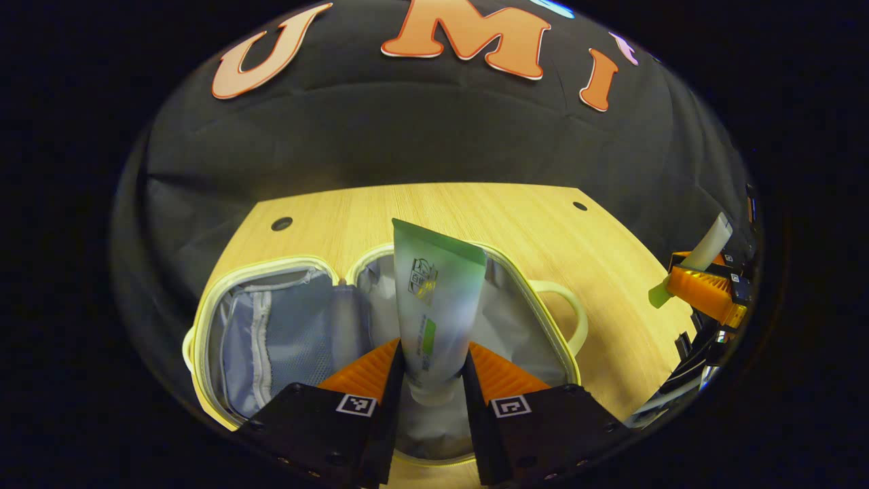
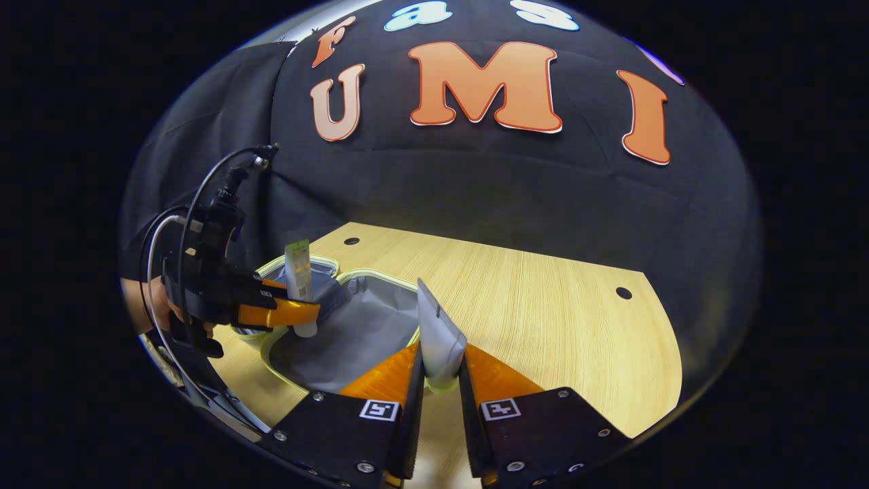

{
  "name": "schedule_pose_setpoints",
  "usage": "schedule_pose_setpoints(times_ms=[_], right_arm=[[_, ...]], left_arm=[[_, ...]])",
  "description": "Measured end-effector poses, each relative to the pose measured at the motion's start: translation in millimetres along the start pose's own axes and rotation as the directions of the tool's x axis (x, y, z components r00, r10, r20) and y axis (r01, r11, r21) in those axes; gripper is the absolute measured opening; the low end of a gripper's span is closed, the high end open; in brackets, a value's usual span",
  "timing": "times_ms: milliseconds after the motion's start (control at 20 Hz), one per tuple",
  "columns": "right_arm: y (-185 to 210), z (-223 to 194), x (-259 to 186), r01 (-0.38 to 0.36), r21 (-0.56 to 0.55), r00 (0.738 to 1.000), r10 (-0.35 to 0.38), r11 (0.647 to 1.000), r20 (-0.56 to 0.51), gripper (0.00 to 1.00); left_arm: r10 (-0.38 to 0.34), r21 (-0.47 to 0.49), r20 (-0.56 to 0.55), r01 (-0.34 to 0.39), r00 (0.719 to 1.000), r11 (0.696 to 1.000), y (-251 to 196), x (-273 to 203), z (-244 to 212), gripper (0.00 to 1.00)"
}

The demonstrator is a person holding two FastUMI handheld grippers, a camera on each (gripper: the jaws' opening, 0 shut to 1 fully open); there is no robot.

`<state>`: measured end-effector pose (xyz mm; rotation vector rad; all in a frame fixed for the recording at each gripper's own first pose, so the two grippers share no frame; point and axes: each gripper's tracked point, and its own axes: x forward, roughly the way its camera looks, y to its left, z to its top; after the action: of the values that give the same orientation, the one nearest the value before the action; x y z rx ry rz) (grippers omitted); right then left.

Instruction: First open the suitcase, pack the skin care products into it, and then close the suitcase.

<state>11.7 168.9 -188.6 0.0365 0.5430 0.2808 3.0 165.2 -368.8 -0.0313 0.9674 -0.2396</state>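
Two tubes held, one per tongs. Left gripper view: left tongs (image 1: 434,380) clenched on green-and-white tube (image 1: 434,305), upright above open suitcase (image 1: 271,333) on bench (image 1: 475,210). Right gripper view: right tongs (image 2: 441,380) clenched on pale tube (image 2: 440,336), suitcase (image 2: 353,326) just left.

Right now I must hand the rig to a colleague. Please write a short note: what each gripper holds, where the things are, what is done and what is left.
Left gripper: shut on a green and white tube, cap end down, held over the open suitcase.
Right gripper: shut on a second, pale tube, beside the suitcase's rim, over the table.
Suitcase: lies open on the table, both halves flat, grey lining, handle on one side.
Done: suitcase opened, both tubes picked up.
Left: put both tubes inside, then close the suitcase.
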Motion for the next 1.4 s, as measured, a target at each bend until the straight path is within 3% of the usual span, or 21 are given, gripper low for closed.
schedule_pose_setpoints(times_ms=[200, 350, 750, 1000, 1050, 1200, 1400], right_arm=[[12.4, -3.0, 6.6, 0.016, 0.013, 1.0, -0.016, 1.0, -0.017, 0.3], [21.0, -7.0, 13.5, 0.025, 0.016, 0.999, -0.025, 1.0, -0.03, 0.3], [29.1, -15.9, 26.7, 0.044, 0.038, 0.997, -0.042, 0.998, -0.072, 0.3], [36.3, -21.9, 42.9, 0.038, 0.064, 0.994, -0.031, 0.997, -0.107, 0.3], [39.5, -22.1, 47.0, 0.03, 0.067, 0.993, -0.022, 0.997, -0.116, 0.3], [52.9, -28.1, 58.6, 0.004, 0.073, 0.99, 0.007, 0.997, -0.144, 0.3], [72.0, -43.7, 74.0, -0.046, 0.073, 0.978, 0.06, 0.996, -0.201, 0.3]], left_arm=[[-0.026, 0.025, -0.115, 0.029, 0.993, 0.999, -4.6, 11.7, -13.8, 0.47], [-0.057, -0.013, -0.211, 0.056, 0.976, 0.998, -22.5, 17.7, -22.4, 0.47], [-0.032, -0.122, -0.342, -0.011, 0.939, 0.993, -24.7, 48.8, -43.3, 0.47], [-0.057, -0.164, -0.302, 0.007, 0.951, 0.986, -30.9, 48.8, -36.0, 0.51], [-0.061, -0.167, -0.285, 0.014, 0.957, 0.986, -31.7, 45.7, -33.2, 0.55], [-0.045, -0.164, -0.22, 0.008, 0.974, 0.986, -25.2, 26.8, -24.7, 0.84], [-0.053, -0.232, -0.114, 0.026, 0.992, 0.972, -15.2, -7.8, -8.7, 0.83]])
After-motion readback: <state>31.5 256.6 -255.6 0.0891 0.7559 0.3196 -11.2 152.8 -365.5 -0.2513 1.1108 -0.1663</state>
